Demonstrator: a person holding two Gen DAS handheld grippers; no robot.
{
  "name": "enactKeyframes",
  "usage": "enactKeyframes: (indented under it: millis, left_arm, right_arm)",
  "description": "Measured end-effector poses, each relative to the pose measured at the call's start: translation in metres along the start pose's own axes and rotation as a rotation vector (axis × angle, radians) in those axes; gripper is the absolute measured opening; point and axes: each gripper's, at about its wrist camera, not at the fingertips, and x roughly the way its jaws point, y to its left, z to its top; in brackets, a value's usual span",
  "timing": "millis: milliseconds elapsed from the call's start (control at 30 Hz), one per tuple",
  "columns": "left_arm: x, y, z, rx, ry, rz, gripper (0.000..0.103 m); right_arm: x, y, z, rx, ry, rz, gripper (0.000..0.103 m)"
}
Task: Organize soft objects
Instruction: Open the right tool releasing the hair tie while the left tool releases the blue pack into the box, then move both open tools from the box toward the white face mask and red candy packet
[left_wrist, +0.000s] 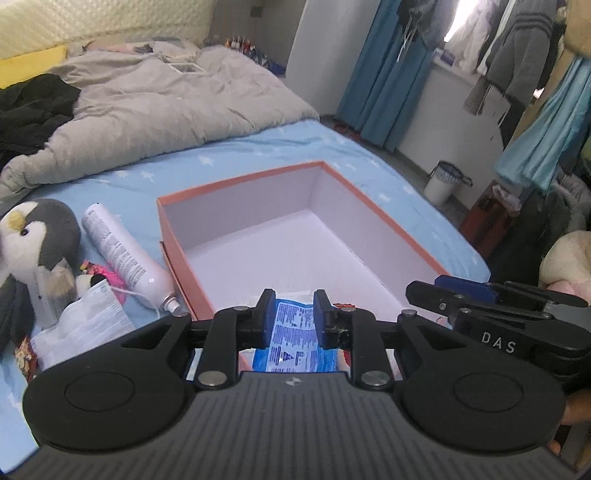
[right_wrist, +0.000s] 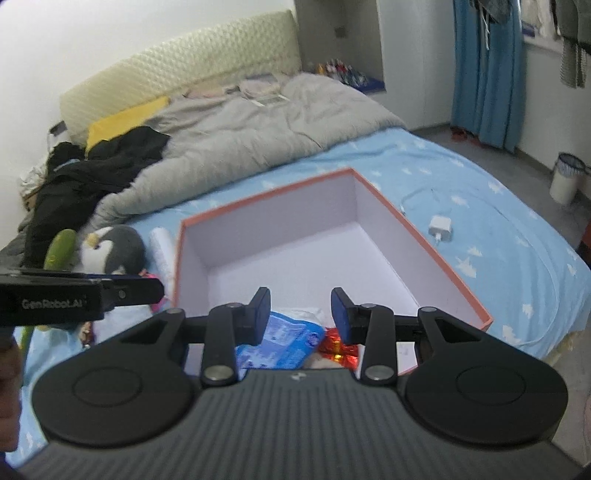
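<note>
Left wrist view, inventory:

- Left tool (left_wrist: 294, 314): jaws part-open, nothing gripped; sits over near end of box. Blue pads stand apart w/ the packet visible below/between them, not pressed.
- Right tool (left_wrist: 436, 291): seen edge-on at right of left view; in its own view (right_wrist: 300, 314) jaws apart, wider than left's, empty.
- Orange box (left_wrist: 168, 236): open-topped, white inside, on the bed's blue star sheet (left_wrist: 258, 155). Mostly bare floor inside.
- Blue printed packet (left_wrist: 295, 347): soft pack, lies in box at near end, under both tools.
- Red/gold foil item (right_wrist: 338, 349): in box, just beside packet on its right; partly hidden.
- Penguin plush (left_wrist: 35, 236): grey/white, on bed left of box, outside it.
- White spray can (left_wrist: 125, 258): lying on its side betw. penguin & box's left wall, nozzle toward camera.
- White printed pouch (left_wrist: 85, 325): near penguin, in front of can.
- Pink/red small item (left_wrist: 98, 273): betw. penguin & can; too small to ID.
- Green soft item (right_wrist: 61, 247): right wrist view, left of penguin.
- Grey duvet (left_wrist: 155, 107): bunched across far half of bed; black clothes (left_wrist: 33, 107) at its left.
- White charger + cable (right_wrist: 441, 227): on sheet, right of box.
- White bin (left_wrist: 441, 182): on floor past bed, near blue curtain (left_wrist: 384, 74).
</note>
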Motion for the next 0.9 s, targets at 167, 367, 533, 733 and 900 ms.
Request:
enactKeyframes:
  millis: [167,367,533,733,900]
  left_arm:
    - [-0.036,0.009,-0.016,-0.019,-0.053,-0.023,0.026]
    - [-0.079,0.022,-0.033,-0.031,-0.112,-0.022,0.026]
    - [-0.11,0.027,-0.048,-0.039,-0.151,-0.008,0.026]
    - [-0.148,0.032,-0.057,-0.056,-0.197,-0.015,0.026]
    - [-0.166,0.03,-0.068,-0.043,-0.218,0.009,0.026]
  right_arm:
    - [-0.022,0.022,-0.009,-0.039,-0.05,0.031,0.04]
    - [-0.046,0.042,-0.019,-0.045,-0.102,0.082,0.04]
    - [-0.063,0.057,-0.026,-0.058,-0.136,0.112,0.04]
    - [-0.084,0.076,-0.029,-0.08,-0.167,0.161,0.04]
    - [-0.092,0.09,-0.035,-0.097,-0.178,0.181,0.04]
